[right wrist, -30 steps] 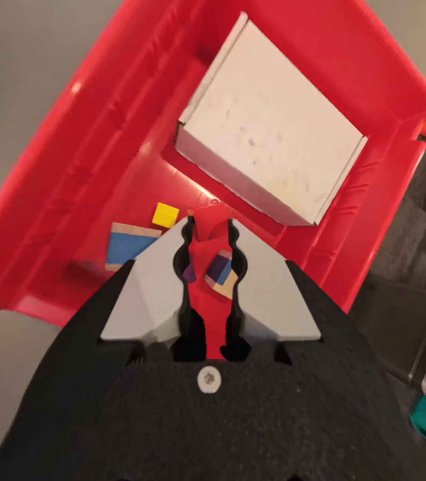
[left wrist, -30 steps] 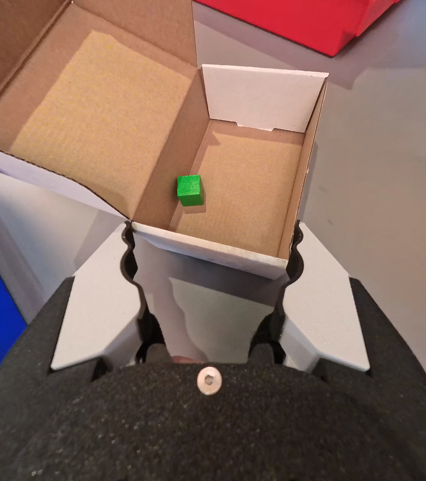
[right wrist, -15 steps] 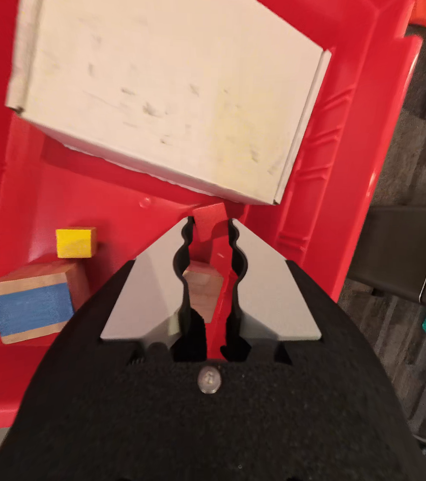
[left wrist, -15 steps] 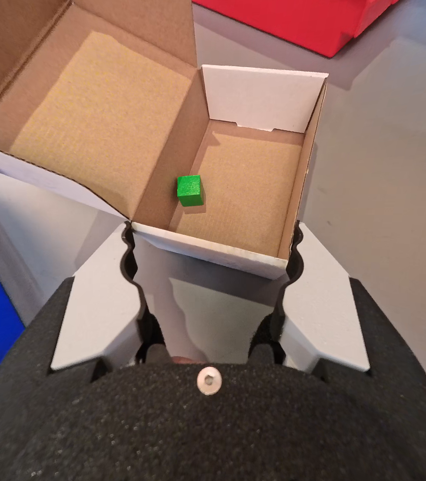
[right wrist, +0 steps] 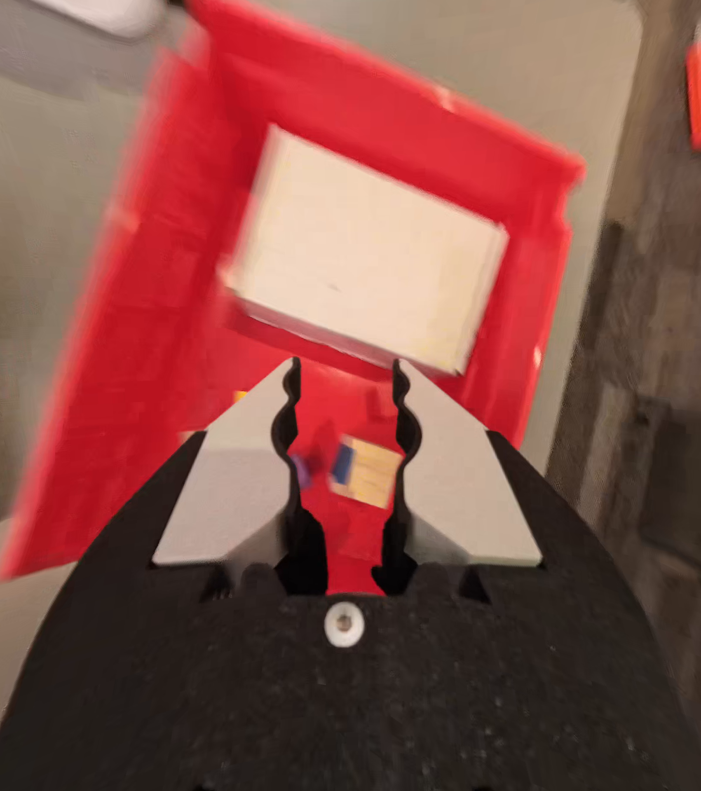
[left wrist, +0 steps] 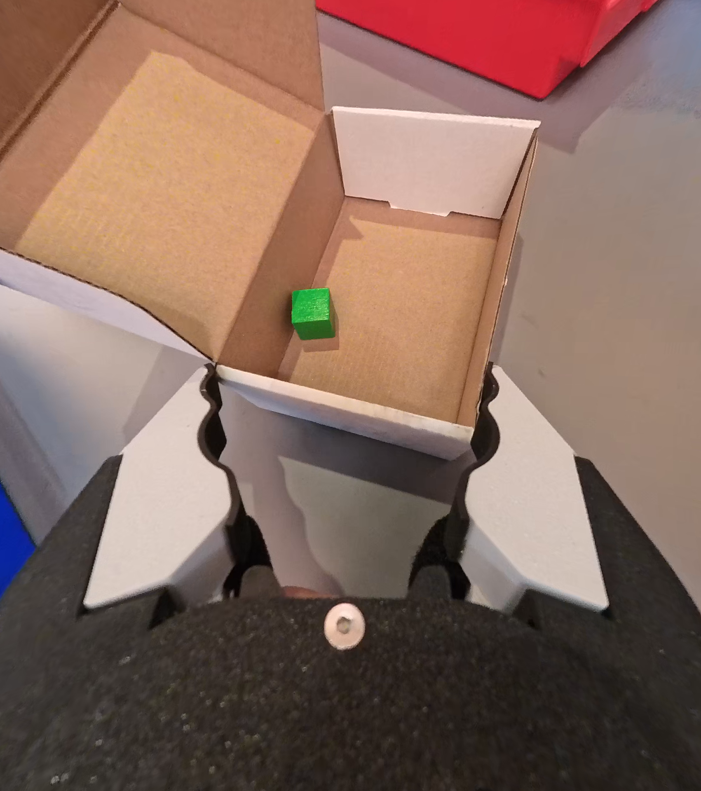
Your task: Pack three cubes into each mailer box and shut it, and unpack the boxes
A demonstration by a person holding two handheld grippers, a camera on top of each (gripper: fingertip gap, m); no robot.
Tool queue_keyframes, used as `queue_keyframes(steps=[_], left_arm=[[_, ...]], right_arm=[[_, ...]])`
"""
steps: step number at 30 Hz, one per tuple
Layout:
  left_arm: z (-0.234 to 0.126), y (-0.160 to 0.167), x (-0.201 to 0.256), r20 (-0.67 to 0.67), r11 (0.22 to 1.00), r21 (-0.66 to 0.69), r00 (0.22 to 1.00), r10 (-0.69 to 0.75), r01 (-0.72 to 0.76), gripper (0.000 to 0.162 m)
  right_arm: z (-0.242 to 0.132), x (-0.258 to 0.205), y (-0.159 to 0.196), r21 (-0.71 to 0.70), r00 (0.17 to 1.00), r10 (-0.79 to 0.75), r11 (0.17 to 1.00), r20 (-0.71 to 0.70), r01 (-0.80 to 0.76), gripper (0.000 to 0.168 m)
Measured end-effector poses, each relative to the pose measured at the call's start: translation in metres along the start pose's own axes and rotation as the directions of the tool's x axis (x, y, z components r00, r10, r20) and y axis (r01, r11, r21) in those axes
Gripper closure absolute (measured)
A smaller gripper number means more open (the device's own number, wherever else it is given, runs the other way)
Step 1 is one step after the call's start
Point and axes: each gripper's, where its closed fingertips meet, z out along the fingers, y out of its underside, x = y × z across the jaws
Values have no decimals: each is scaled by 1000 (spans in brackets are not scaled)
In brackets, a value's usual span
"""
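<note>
Right wrist view: the right tongs (right wrist: 345,368) are seen partly open with nothing between them. Half a second ago a small red cube was pinched at their tips; now the gap is wider and that cube is gone from it. A small red lump (right wrist: 376,402) can be made out on the bin floor just past the tips, but the picture is too blurred to tell if it is that cube. The tongs are also seen higher above the red bin (right wrist: 96,385) than before. A shut white mailer box (right wrist: 365,265) lies inside the bin, with a wood block with a blue side (right wrist: 363,475) and a purple piece (right wrist: 302,471) near it.

So the cube looks to have been dropped or let go, and no cube is being carried to the open box. Another grab will likely be needed.

In the left wrist view, nothing has been moved. The open mailer box (left wrist: 340,413) sits on the grey table (left wrist: 622,308) with its lid folded back. One green cube (left wrist: 312,313) lies inside, close to the left wall. Two more cubes are needed there. The left tongs (left wrist: 348,372) are spread wide at the box's near corners; they look to be steadying it, but touch cannot be told. Nothing is gripped.
</note>
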Motion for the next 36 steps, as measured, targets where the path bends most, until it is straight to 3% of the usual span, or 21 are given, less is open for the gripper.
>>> queue_keyframes(steps=[3, 5, 8, 14, 19, 22, 24, 26, 31, 36], left_arm=[[1, -1, 0, 0, 1000, 2, 1000, -2, 2, 46], [1, -1, 0, 11, 1000, 2, 1000, -8, 8, 46], [2, -1, -1, 33, 1000, -1, 999, -24, 24, 46], [3, -3, 0, 37, 1000, 4, 999, -31, 31, 46], [3, -2, 1, 41, 999, -1, 998, -43, 43, 46], [3, -3, 2, 43, 999, 1, 998, -38, 38, 46], [3, -2, 2, 43, 999, 1, 998, -43, 44, 46], [2, -2, 2, 42, 999, 1, 998, -39, 39, 46], [2, -2, 3, 39, 999, 2, 999, -34, 34, 46], [2, -2, 2, 31, 999, 3, 999, -36, 36, 45]], right_arm=[[-55, -87, -43, 224, 954, -153, 970, 258, 94, 123], [-74, -148, -47, 282, 901, -209, 954, 380, 102, 121], [-68, -245, -12, 228, 796, -286, 955, 533, 190, 121], [-10, -341, 44, 2, 748, -210, 963, 630, 268, 123], [19, -343, 47, -2, 819, -283, 945, 498, 328, 132], [26, -350, 54, -14, 808, -321, 926, 494, 377, 132], [29, -356, 59, -5, 790, -356, 910, 498, 414, 148], [26, -353, 58, 13, 782, -410, 889, 470, 458, 148], [-24, -324, 14, 159, 796, -428, 902, 428, 400, 148], [-93, -206, -56, 330, 917, -242, 935, 317, 133, 148]])
